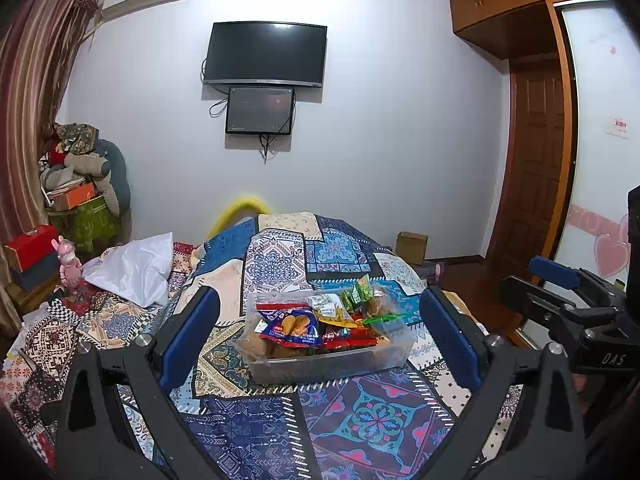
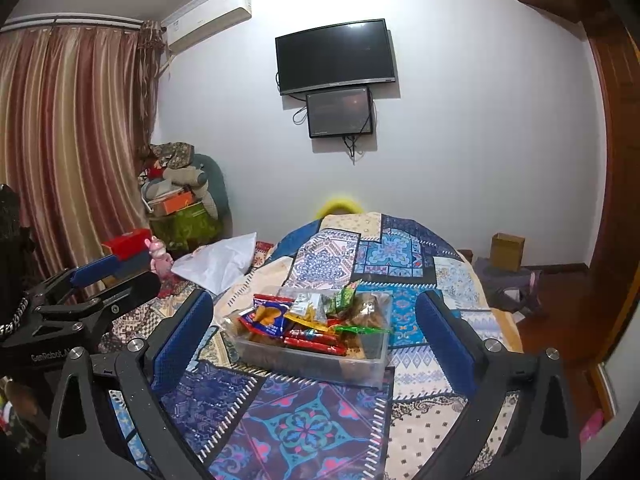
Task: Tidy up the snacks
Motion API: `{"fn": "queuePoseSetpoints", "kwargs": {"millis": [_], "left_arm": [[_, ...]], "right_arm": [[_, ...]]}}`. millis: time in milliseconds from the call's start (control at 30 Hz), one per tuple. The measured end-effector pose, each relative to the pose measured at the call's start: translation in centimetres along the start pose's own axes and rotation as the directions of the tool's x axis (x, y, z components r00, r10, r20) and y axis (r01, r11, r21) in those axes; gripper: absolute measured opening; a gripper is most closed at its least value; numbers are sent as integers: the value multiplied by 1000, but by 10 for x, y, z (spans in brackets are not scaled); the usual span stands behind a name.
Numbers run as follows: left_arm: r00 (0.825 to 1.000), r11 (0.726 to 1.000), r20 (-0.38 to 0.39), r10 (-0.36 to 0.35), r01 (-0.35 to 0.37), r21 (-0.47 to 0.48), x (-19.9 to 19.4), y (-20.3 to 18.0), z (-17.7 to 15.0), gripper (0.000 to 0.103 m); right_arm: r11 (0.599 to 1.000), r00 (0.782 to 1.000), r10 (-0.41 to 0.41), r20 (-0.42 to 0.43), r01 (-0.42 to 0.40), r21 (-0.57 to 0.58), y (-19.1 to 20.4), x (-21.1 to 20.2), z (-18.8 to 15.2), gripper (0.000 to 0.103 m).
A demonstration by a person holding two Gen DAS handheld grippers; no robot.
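Nearest to the lens, the left gripper point(image 1: 320, 336) holds its black angular arms wide, the two ribbed blue pads point(image 1: 188, 340) spread well apart with nothing between them but air. The right gripper point(image 2: 316, 340) stands the same way, fingers splayed and empty, its textured blue pads point(image 2: 182, 344) flanking the view. Each gripper shows at the edge of the other's view.

Just beyond both sits the clear plastic bin point(image 1: 328, 364), rectangular with thin translucent walls, resting on the patchwork quilt point(image 1: 372, 420). It is heaped with snack packets point(image 1: 294, 326): a glossy blue bag printed with chips, crinkled red wrappers, green sachets and a slim green stick point(image 2: 362, 329) lying across the top, some poking above the rim.

The quilt is soft and rumpled, pieced from blue, purple and cream ornamental squares over a bed. Farther left lie a white crumpled sheet point(image 1: 136, 268) and a pink rabbit figurine point(image 1: 70, 266). Striped reddish curtains point(image 2: 68, 140) hang at the left; on the pale far wall are a dark television point(image 1: 264, 54) and a smaller screen point(image 1: 259, 110) below it.
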State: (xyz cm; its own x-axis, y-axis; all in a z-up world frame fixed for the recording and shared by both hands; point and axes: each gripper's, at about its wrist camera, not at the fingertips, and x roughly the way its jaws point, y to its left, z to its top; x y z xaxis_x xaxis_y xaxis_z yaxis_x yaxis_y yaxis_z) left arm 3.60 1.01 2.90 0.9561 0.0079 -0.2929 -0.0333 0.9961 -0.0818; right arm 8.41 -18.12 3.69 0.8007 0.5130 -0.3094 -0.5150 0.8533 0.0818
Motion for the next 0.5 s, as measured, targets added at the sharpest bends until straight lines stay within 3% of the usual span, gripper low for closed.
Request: {"fn": "queuePoseSetpoints", "kwargs": {"millis": [500], "left_arm": [[1000, 1000, -8, -6, 6, 2, 1, -2, 0, 101]], "right_arm": [[1000, 1000, -6, -2, 6, 10, -2, 0, -1, 102]]}}
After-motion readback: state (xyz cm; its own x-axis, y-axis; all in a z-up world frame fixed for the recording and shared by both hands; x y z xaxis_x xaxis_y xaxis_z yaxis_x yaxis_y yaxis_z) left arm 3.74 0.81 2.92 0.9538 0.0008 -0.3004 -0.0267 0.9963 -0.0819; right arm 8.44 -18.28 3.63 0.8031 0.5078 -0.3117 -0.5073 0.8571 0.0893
